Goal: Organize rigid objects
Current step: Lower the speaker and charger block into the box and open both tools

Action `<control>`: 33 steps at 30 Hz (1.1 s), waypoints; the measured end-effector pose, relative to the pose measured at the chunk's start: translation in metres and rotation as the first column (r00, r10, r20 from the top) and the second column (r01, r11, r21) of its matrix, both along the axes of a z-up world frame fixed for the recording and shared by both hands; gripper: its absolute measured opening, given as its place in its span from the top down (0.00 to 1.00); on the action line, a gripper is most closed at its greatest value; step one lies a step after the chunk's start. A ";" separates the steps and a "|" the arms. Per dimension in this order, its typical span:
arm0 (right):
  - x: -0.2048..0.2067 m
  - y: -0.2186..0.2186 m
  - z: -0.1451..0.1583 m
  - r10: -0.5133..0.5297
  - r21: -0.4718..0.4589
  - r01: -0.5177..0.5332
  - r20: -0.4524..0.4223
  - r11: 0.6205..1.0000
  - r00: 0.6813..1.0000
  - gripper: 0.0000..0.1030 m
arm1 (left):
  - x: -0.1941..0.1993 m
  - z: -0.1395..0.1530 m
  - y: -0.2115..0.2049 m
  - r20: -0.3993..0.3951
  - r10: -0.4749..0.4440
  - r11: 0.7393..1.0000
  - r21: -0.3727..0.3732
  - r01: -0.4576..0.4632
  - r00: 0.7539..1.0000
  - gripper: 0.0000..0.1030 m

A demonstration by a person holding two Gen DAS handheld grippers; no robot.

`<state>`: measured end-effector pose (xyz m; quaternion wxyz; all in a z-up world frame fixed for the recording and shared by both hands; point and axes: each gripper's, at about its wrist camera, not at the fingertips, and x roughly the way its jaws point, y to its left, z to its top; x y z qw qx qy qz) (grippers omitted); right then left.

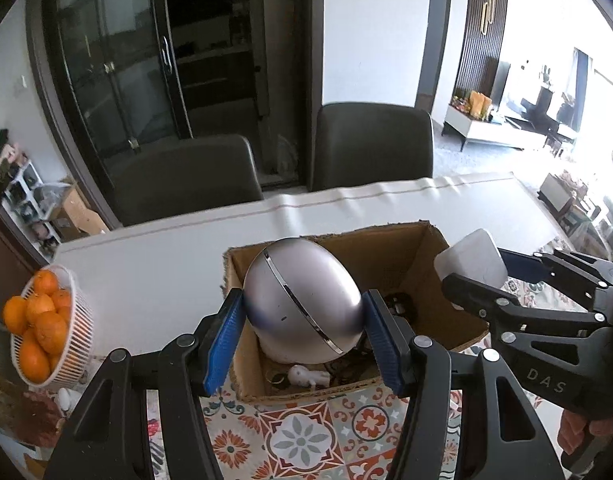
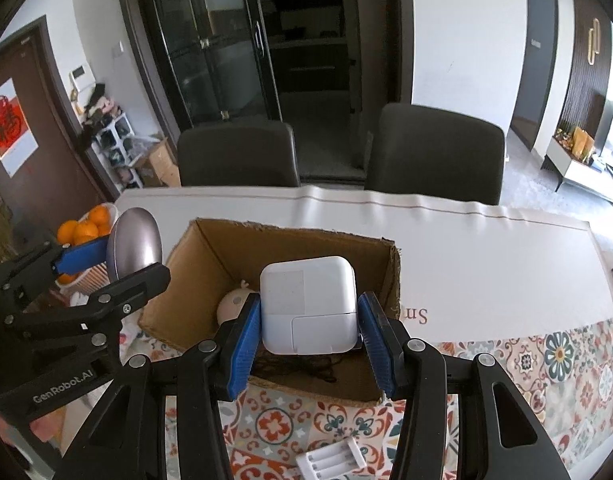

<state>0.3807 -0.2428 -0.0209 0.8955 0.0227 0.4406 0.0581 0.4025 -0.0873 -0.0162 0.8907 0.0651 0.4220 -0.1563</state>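
My left gripper [image 1: 302, 320] is shut on a silver egg-shaped device [image 1: 300, 300], held above the open cardboard box [image 1: 422, 256]. My right gripper [image 2: 309, 322] is shut on a white square power adapter [image 2: 308, 304], also over the box [image 2: 194, 264]. In the left wrist view the adapter [image 1: 470, 260] hangs at the box's right rim. In the right wrist view the silver device [image 2: 134, 242] shows at the box's left side. Inside the box lie a small white figure [image 1: 308, 376], a dark cable [image 2: 298, 370] and a beige round item [image 2: 232, 304].
A white basket of oranges [image 1: 38, 324] stands left of the box. A white battery holder [image 2: 330, 460] lies on the patterned tablecloth [image 1: 298, 436] in front. Two dark chairs [image 1: 370, 144] stand behind the table, whose far part is under a white sheet [image 2: 486, 256].
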 end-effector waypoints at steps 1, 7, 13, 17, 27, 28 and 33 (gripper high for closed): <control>0.004 0.001 -0.003 0.004 -0.008 -0.004 -0.009 1.000 1.000 0.52 | 0.004 -0.003 0.000 -0.012 0.002 1.000 0.002 -0.002 1.000 0.43; 0.026 0.005 -0.016 0.026 -0.047 -0.029 -0.069 0.998 0.997 0.52 | 0.024 -0.024 -0.003 -0.080 -0.006 1.000 0.018 0.008 0.997 0.43; 0.040 0.007 -0.035 0.041 -0.062 -0.050 -0.133 0.997 0.990 0.52 | 0.036 -0.045 -0.004 -0.135 -0.007 0.999 0.044 0.013 0.991 0.43; 0.044 0.007 -0.048 0.042 -0.056 -0.052 -0.165 0.997 0.985 0.52 | 0.040 -0.054 -0.003 -0.163 -0.005 0.999 0.046 0.013 0.987 0.43; 0.048 0.007 -0.063 0.038 -0.068 -0.052 -0.190 0.996 0.981 0.51 | 0.040 -0.071 -0.004 -0.209 -0.005 0.998 0.053 0.016 0.978 0.43; 0.049 0.007 -0.062 0.032 -0.071 -0.046 -0.185 0.996 0.982 0.50 | 0.039 -0.071 -0.003 -0.211 -0.003 0.999 0.052 0.014 0.978 0.43; 0.044 0.005 -0.056 0.009 -0.091 -0.025 -0.171 0.996 0.985 0.47 | 0.035 -0.067 -0.004 -0.189 0.001 0.999 0.048 0.008 0.982 0.41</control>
